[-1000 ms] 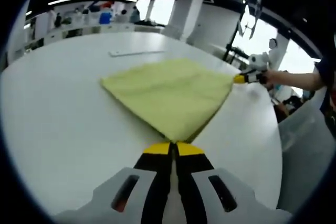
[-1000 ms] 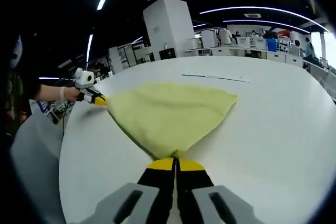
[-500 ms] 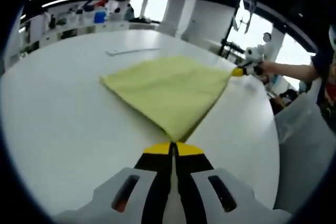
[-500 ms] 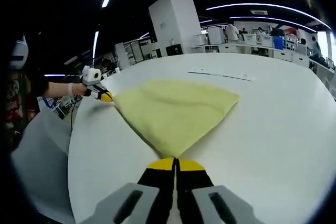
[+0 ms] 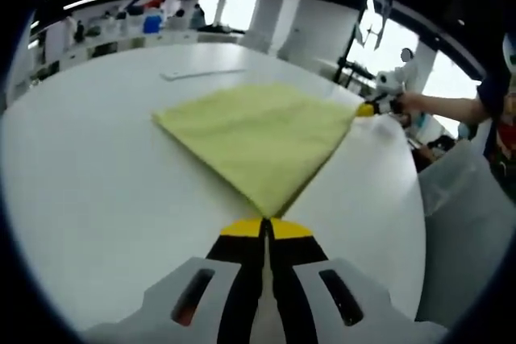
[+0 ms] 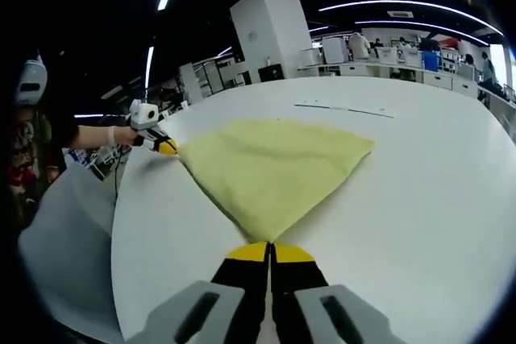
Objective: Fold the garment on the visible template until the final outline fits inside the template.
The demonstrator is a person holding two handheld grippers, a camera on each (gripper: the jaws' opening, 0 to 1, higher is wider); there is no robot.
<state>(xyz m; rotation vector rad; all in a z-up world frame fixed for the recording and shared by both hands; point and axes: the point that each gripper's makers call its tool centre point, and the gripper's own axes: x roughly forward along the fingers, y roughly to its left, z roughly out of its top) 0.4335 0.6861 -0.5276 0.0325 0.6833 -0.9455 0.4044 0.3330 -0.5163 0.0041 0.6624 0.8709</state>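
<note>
On the white table (image 5: 89, 199) the yellow garment (image 5: 258, 134) lies spread flat, a near corner pinched in each of the left gripper (image 5: 266, 227) and right gripper (image 6: 268, 251). Judged best: carry both corners level, keeping the edge taut.

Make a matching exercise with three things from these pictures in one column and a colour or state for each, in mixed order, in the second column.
Things:
1. cloth
2. table
3. left hand-held gripper

Colour or state:
A. white, round
B. shut on a corner of the cloth
C. yellow-green, lying spread on the table

Pairs: 1-C, 2-A, 3-B
</note>
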